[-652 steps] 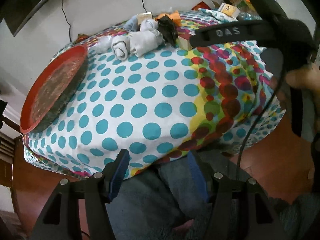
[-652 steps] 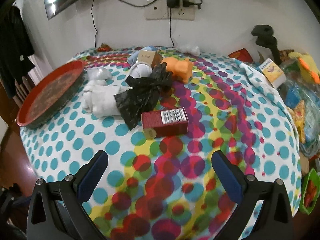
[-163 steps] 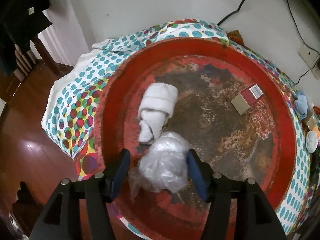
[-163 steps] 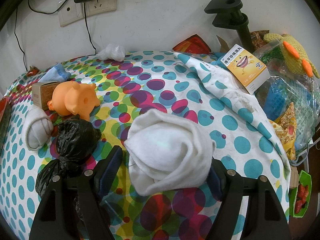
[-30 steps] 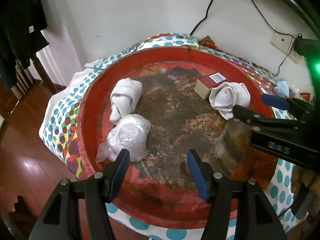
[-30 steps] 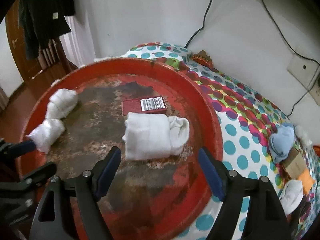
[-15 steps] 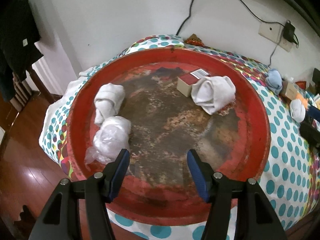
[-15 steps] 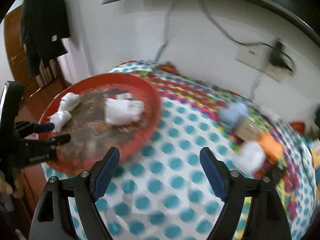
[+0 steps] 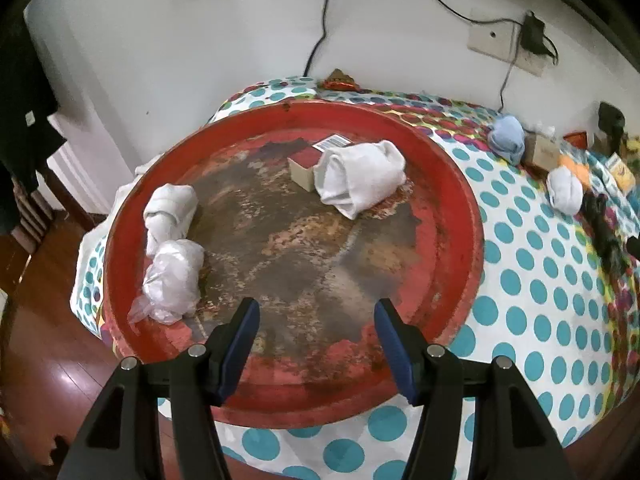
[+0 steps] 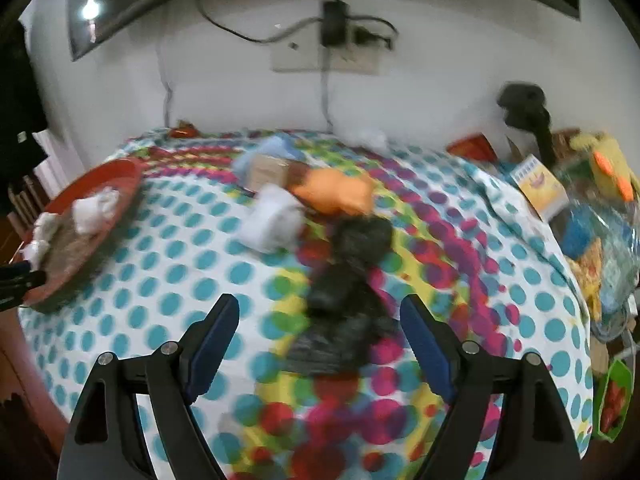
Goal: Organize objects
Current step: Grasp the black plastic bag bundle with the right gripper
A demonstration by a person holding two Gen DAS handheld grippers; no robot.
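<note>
A round red tray (image 9: 468, 200) lies on the dotted tablecloth at the table's left end. It holds a large white sock roll (image 9: 360, 178), a red box (image 9: 310, 164), a smaller white sock roll (image 9: 170, 210) and a clear plastic bundle (image 9: 174, 280). My left gripper (image 9: 316, 320) hangs open and empty over the tray's near rim. My right gripper (image 10: 320, 316) stands open and empty above the table's middle, with a black plastic bag (image 10: 348, 292) lying between and beyond its fingers. Past the bag lie a white sock ball (image 10: 272, 222), an orange toy (image 10: 334, 192), a brown box (image 10: 266, 172) and a blue sock (image 10: 276, 148).
The right end of the table is crowded with a yellow-and-white carton (image 10: 540, 188), a plush toy (image 10: 608, 168) and bags (image 10: 600, 248). A black stand (image 10: 528, 112) rises at the back right. A wall socket with cables (image 10: 332, 44) sits behind the table. Wooden floor (image 9: 36, 380) lies to the left.
My right gripper has swung away from the tray to the right and now faces the table's middle over the black bag. My left gripper drew back a little from the tray.
</note>
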